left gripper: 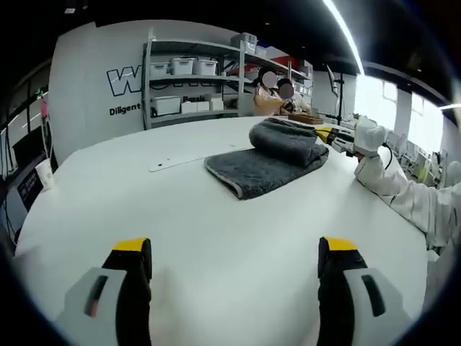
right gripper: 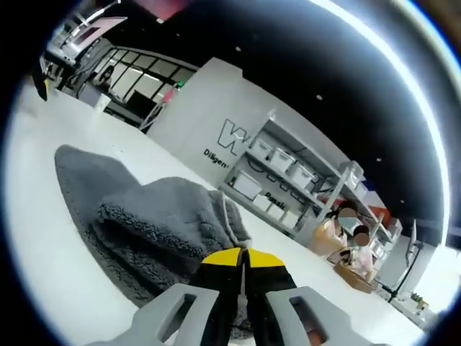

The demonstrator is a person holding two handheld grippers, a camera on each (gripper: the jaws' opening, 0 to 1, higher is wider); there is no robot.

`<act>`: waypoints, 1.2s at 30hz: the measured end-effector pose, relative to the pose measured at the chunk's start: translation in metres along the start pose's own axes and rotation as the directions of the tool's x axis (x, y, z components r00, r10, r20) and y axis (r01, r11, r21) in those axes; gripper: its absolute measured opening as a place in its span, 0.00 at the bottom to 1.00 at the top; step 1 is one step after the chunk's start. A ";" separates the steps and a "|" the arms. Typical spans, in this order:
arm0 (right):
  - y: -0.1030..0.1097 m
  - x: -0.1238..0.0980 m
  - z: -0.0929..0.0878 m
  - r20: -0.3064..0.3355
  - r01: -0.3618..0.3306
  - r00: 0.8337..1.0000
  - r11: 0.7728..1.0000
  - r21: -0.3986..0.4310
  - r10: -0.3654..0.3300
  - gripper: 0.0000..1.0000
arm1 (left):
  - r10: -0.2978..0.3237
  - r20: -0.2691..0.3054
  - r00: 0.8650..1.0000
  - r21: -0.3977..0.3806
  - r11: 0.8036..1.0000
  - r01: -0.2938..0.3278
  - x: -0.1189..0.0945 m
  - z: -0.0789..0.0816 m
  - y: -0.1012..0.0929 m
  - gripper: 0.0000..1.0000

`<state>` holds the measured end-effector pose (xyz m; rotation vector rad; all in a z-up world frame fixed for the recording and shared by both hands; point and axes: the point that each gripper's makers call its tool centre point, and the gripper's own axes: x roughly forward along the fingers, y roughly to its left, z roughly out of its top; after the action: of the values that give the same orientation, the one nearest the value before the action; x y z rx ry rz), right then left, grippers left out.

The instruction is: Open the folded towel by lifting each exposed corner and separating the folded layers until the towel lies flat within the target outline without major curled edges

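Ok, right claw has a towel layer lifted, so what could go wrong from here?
1. The right claw looks shut on the edge of the towel where layers bunch; it may have pinched more than one, so the fold would lift instead of opening.
2. The left claw is open, off the towel; with nothing pinning it, the towel could slide across the smooth table.
3. The raised part is humped and rolled, so it may land curled.

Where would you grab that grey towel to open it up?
Probably the raised top layer of the grey towel, at its far-right edge, coming from the right. It bulges up off the flat lower layer there, giving an edge to pinch. The right claw appears shut on it; the left claw hangs open, well short.
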<state>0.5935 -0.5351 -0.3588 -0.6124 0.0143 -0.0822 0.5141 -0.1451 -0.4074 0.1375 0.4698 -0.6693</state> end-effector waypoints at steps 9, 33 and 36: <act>-0.029 -0.005 -0.022 -0.044 0.052 0.998 0.999 0.015 -0.051 0.00 | -0.021 -0.009 1.000 0.021 1.000 0.021 0.002 0.000 -0.008 0.95; -0.091 -0.021 -0.095 -0.218 0.145 0.969 0.980 0.134 -0.114 0.00 | -0.001 0.026 1.000 -0.039 0.999 0.002 0.008 -0.002 0.006 0.92; -0.094 -0.023 -0.099 -0.230 0.156 0.966 0.975 0.161 -0.117 0.00 | -0.007 0.027 1.000 -0.040 0.999 0.008 0.009 -0.002 0.004 0.92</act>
<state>0.5601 -0.6668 -0.3863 -0.4223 0.1775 -0.2826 0.5221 -0.1461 -0.4130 0.0888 0.4579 -0.6678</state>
